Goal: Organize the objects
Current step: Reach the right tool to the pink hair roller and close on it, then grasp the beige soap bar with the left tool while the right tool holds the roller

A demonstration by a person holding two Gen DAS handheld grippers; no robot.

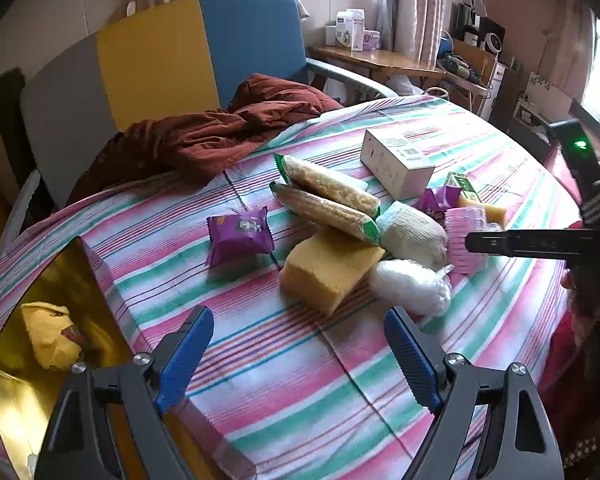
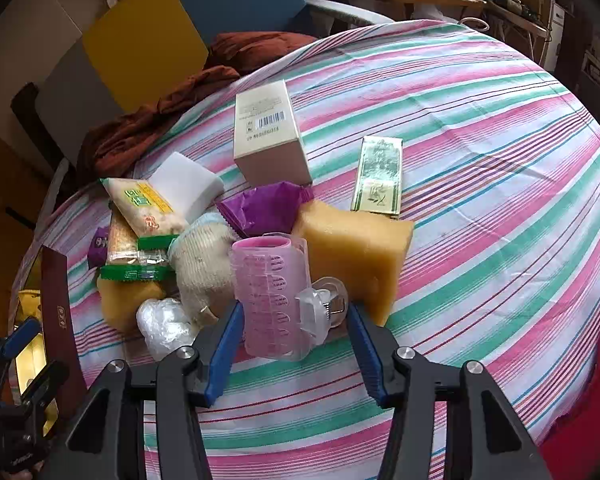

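A heap of items lies on the striped tablecloth (image 1: pixel 300 380). My right gripper (image 2: pixel 296 312) points down at a pink hair-roller pack (image 2: pixel 274 292) and a clear hair clip (image 2: pixel 320 308). Both sit between its blue pads, which stand close on either side; I see no firm press. My left gripper (image 1: pixel 298 320) hangs open over bare cloth, just short of a yellow sponge (image 1: pixel 328 268), with nothing between its fingers. Around the sponge lie a purple snack packet (image 1: pixel 240 234), two cracker packets (image 1: pixel 332 196), a knitted white bundle (image 1: pixel 412 234) and a white plastic wad (image 1: pixel 412 286).
A gold-lined box (image 1: pixel 24 392) with a yellow item inside stands at the table's left edge. A white carton (image 2: pixel 266 132) and a green-gold box (image 2: pixel 380 176) lie behind the heap, beside a second sponge (image 2: pixel 356 256). A rust-red quilt (image 1: pixel 204 136) and a chair stand beyond.
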